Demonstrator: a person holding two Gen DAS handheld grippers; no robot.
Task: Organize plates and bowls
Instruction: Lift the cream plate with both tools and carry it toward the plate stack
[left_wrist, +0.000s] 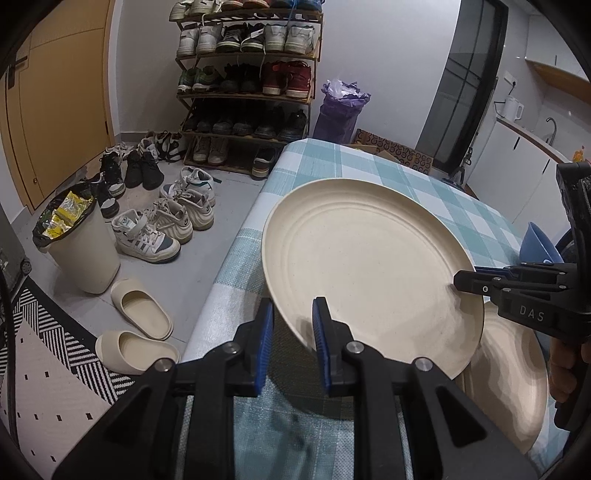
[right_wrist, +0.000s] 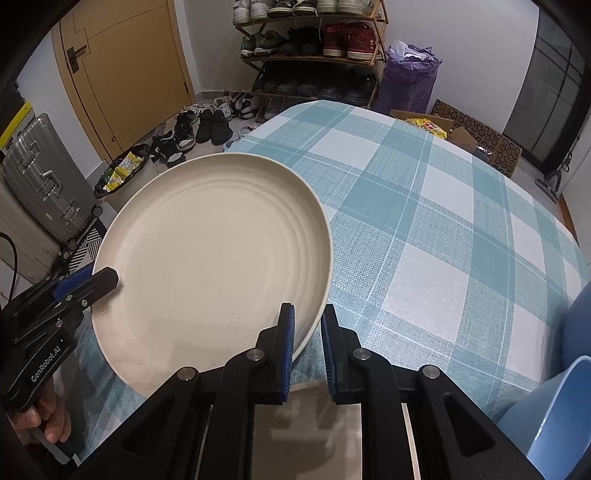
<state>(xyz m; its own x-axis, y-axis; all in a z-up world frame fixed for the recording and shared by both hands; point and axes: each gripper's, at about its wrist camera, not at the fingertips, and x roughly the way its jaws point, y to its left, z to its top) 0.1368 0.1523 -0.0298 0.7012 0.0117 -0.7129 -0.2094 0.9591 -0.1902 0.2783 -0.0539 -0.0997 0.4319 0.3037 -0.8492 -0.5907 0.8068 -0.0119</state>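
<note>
A cream plate (left_wrist: 369, 266) hangs tilted above the teal checked tablecloth (left_wrist: 388, 166), held at two sides of its rim. My left gripper (left_wrist: 293, 306) is shut on its near-left rim. My right gripper (left_wrist: 460, 278) is shut on its right rim. In the right wrist view the same plate (right_wrist: 210, 266) has its near-right rim between the right gripper (right_wrist: 308, 314) pads, and the left gripper (right_wrist: 110, 278) clamps its left edge. A second cream plate (left_wrist: 517, 387) lies on the table under the lifted one. A blue bowl (left_wrist: 535, 243) sits at the right, also the blue bowl (right_wrist: 554, 413).
The table's left edge drops to a floor with loose shoes (left_wrist: 159, 229), slippers (left_wrist: 140, 310) and a full waste bin (left_wrist: 81, 251). A shoe rack (left_wrist: 247, 85) and purple bag (left_wrist: 338, 110) stand behind. A silver suitcase (right_wrist: 44, 177) and cardboard box (right_wrist: 476, 129) flank the table.
</note>
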